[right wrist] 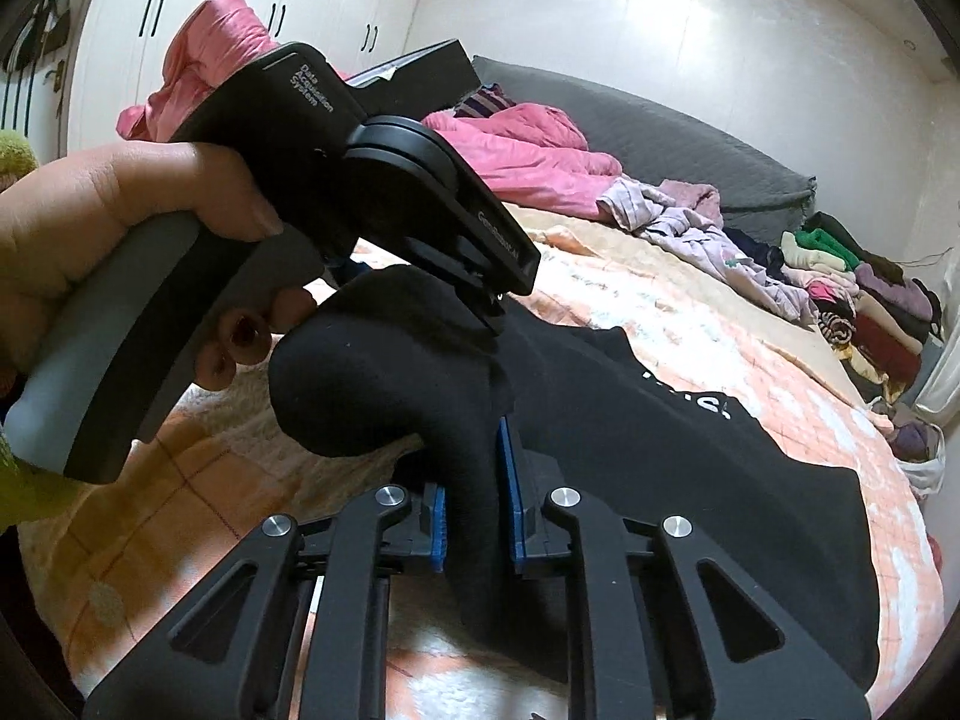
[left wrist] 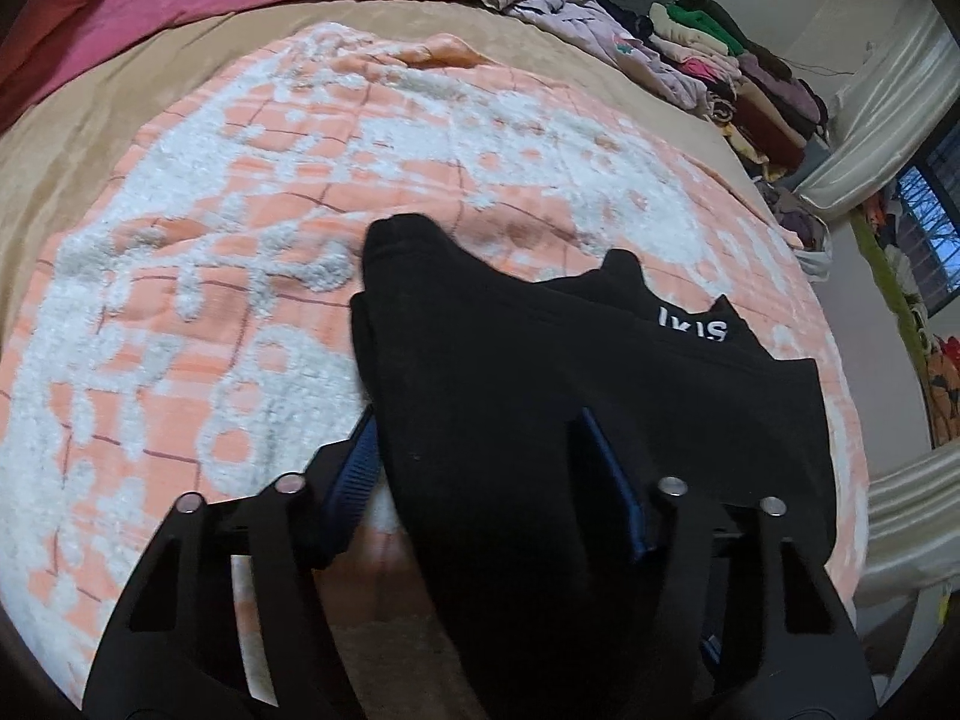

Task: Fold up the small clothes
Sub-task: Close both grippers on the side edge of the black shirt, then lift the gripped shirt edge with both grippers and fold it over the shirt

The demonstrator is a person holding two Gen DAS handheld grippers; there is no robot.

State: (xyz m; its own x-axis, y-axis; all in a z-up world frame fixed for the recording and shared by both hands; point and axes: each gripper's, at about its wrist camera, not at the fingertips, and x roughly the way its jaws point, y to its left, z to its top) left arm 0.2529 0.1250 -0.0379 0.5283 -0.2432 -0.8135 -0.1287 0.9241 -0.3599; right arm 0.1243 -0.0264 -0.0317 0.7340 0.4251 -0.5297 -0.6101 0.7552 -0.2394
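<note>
Black garment [left wrist: 540, 372] draped across the peach-and-white blanket [left wrist: 240, 252], near edge lifted off it, white lettering toward the far right. Long axis running away from both tools toward the pile of folded clothes [left wrist: 738, 78] at the blanket's far right corner.

Right gripper [right wrist: 474, 510]: clenched on a rolled bunch of black cloth at the near edge, blue pads pressing both sides. Nearer to the fabric's raised corner, already carrying it.

Left gripper [left wrist: 486, 474]: jaws half-spread with a thick fold of the same cloth between them; left pad looks clear of the fabric, right pad hidden against it, so no firm pinch yet by the look of it. Seen from the right wrist, hand [right wrist: 120, 252] wrapped on the handle, nose dipping onto the cloth just beyond the right gripper.

Next, probably: left jaws shut, then near edge carried along that long axis over the blanket.
</note>
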